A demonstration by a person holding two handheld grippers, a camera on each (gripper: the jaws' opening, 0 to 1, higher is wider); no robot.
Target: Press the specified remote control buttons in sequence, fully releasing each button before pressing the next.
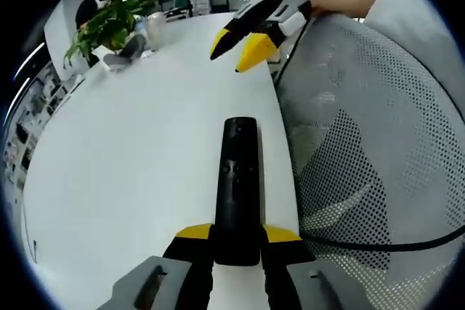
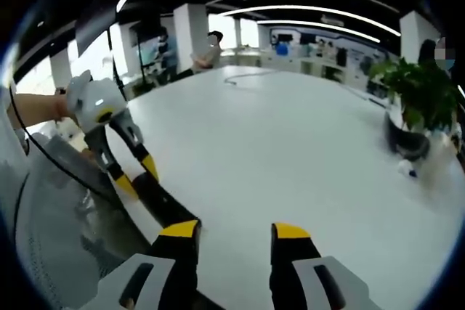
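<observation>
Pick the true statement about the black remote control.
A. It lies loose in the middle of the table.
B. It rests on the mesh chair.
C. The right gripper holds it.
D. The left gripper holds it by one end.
D: in the left gripper view the left gripper is clamped on the near end of the remote control, which sticks out over the white table.

no readable text, labels or numbers anywhere
</observation>
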